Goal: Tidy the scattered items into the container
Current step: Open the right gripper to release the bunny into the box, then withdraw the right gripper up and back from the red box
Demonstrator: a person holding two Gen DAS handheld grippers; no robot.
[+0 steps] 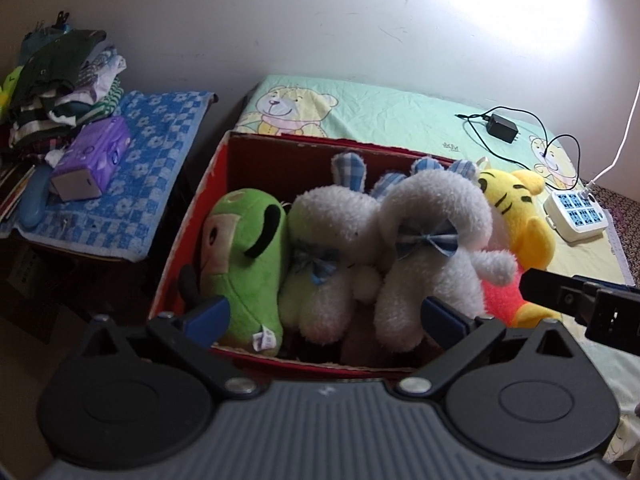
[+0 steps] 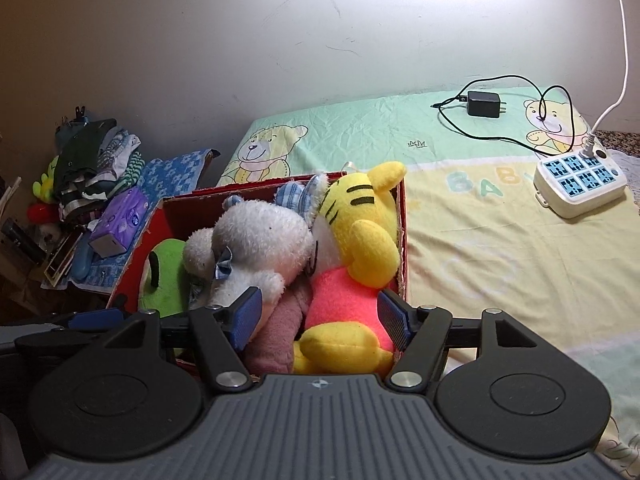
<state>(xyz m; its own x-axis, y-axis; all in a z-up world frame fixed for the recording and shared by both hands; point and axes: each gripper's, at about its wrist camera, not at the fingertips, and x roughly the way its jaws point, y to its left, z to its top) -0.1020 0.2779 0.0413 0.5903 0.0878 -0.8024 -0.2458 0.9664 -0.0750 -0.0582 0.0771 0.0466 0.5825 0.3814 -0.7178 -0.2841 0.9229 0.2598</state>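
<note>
A red cardboard box (image 1: 218, 168) on the bed holds several plush toys: a green one (image 1: 244, 264), two white rabbits with blue checked ears (image 1: 332, 240) (image 1: 436, 232), a pink one (image 2: 280, 332) and a yellow tiger in a pink shirt (image 1: 516, 216). My left gripper (image 1: 326, 314) is open and empty over the box's near edge. My right gripper (image 2: 318, 320) is open above the tiger's (image 2: 360, 236) pink body; its fingers flank the tiger, and I cannot tell whether they touch it. The box shows in the right wrist view too (image 2: 403, 240).
A white power strip (image 2: 578, 184) with a white cable and a black adapter (image 2: 484, 103) with its cord lie on the bear-print bed sheet (image 2: 480, 240). Left of the bed, a side table with a blue towel (image 1: 160, 168) holds a purple tissue pack (image 1: 94, 158) and piled clothes (image 1: 60, 80).
</note>
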